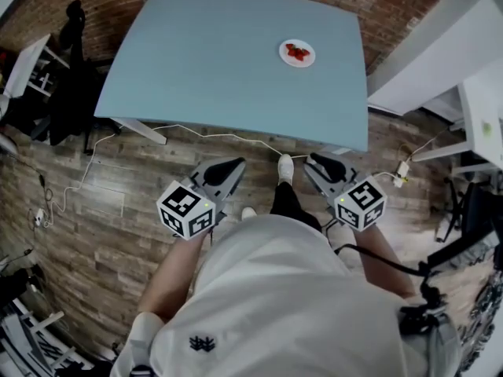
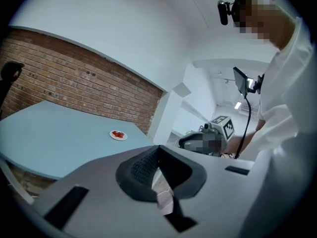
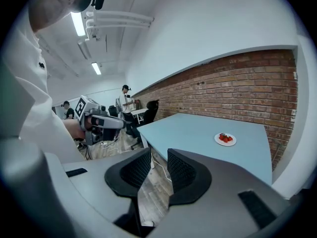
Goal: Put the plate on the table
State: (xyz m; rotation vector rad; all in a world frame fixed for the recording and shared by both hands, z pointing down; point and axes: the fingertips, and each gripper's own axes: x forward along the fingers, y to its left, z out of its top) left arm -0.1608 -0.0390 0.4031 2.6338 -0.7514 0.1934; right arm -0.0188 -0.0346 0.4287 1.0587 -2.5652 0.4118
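A small white plate (image 1: pixel 297 53) with red strawberries on it rests on the light blue table (image 1: pixel 220 61), toward its far right part. It also shows as the plate (image 2: pixel 118 135) on the table (image 2: pixel 49 133) and as the plate (image 3: pixel 225 139). Both grippers are held low over the wooden floor, in front of the table's near edge and well short of the plate. My left gripper (image 1: pixel 234 166) has its jaws together with nothing between them (image 2: pixel 158 150). My right gripper (image 1: pixel 314 162) stands open and empty (image 3: pixel 159 157).
A black office chair (image 1: pixel 71 77) and a white desk stand left of the table. White desks (image 1: pixel 440 69) are on the right. A white cable (image 1: pixel 204 132) runs across the floor under the table's near edge. Two people (image 3: pixel 126 100) stand far back in the room.
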